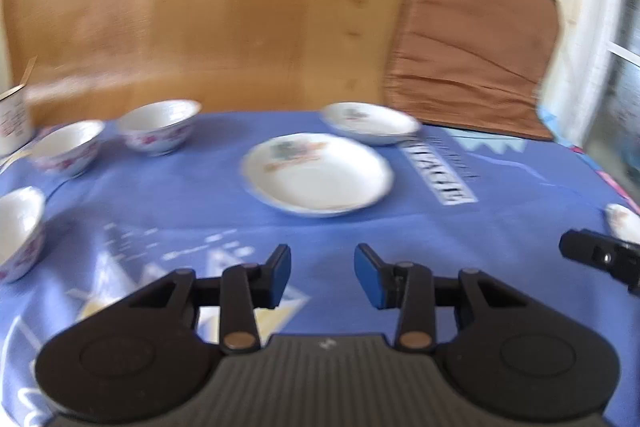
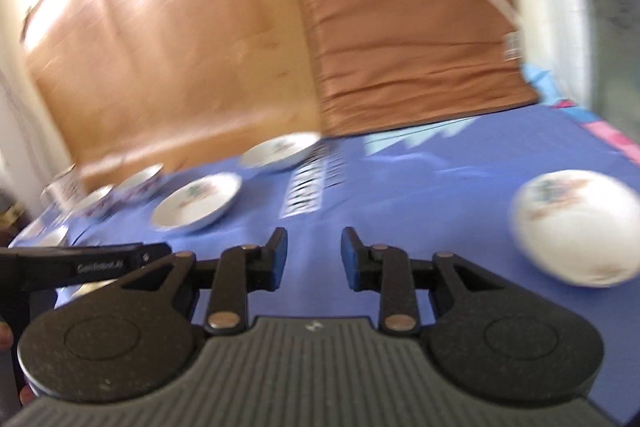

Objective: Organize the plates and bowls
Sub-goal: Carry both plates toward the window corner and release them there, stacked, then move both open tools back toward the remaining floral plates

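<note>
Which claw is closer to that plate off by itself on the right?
Right. The lone plate sits just right of the open right claw; the open left claw is farther left, facing the middle plate.

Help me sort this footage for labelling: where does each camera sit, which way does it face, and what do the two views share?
Left wrist: sits on the left gripper, looking along its open, empty jaws over the blue tablecloth at the near plate and three bowls; the right gripper's tip pokes in at right.
Right wrist: sits on the right gripper, jaws open and empty, facing the same cloth, a plate at right; the left gripper and fingertips show at left.
Shared: near plate, far plate, brown cushion.
</note>
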### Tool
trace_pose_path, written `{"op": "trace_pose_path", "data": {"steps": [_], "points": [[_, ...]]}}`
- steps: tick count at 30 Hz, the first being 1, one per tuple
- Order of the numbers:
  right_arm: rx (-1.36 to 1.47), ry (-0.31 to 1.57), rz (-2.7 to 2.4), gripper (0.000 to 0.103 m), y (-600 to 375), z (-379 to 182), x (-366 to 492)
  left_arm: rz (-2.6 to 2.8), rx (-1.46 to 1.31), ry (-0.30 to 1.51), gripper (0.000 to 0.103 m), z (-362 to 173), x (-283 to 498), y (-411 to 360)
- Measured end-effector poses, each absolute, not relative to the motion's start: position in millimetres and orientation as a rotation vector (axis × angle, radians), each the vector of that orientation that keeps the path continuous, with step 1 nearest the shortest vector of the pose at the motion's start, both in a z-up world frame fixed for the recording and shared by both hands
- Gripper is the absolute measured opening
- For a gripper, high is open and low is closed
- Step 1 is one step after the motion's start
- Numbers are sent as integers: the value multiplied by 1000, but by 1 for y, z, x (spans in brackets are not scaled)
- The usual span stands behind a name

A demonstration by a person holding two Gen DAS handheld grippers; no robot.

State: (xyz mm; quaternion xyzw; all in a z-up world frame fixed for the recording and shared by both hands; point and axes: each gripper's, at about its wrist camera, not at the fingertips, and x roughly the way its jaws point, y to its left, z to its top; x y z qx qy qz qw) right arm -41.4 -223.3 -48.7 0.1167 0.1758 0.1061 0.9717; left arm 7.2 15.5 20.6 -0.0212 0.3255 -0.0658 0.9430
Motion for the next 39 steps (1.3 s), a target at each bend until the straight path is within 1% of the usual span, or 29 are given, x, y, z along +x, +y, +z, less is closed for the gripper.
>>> {"op": "trace_pose_path", "data": {"steps": [7,9,10,11,17,39], "points": [[177,422,259,33,-185,-65,-27,-57,-56,653,45,6,3,32],[162,439,248,35,-180,-76,-26,-63,-58,649,47,5,4,32],[146,413,241,36,-177,-77,-30,-64,-53,648,48,4,3,32],[127,407,246,40,-174,-76,-32,-68,-50,646,49,5,2,31],[126,414,252,42,-174,-77,-28,-82,-57,647,53,4,4,32],[142,378,225,42,-177,-76,-33,-84,-67,615,54,5,0,35]]}}
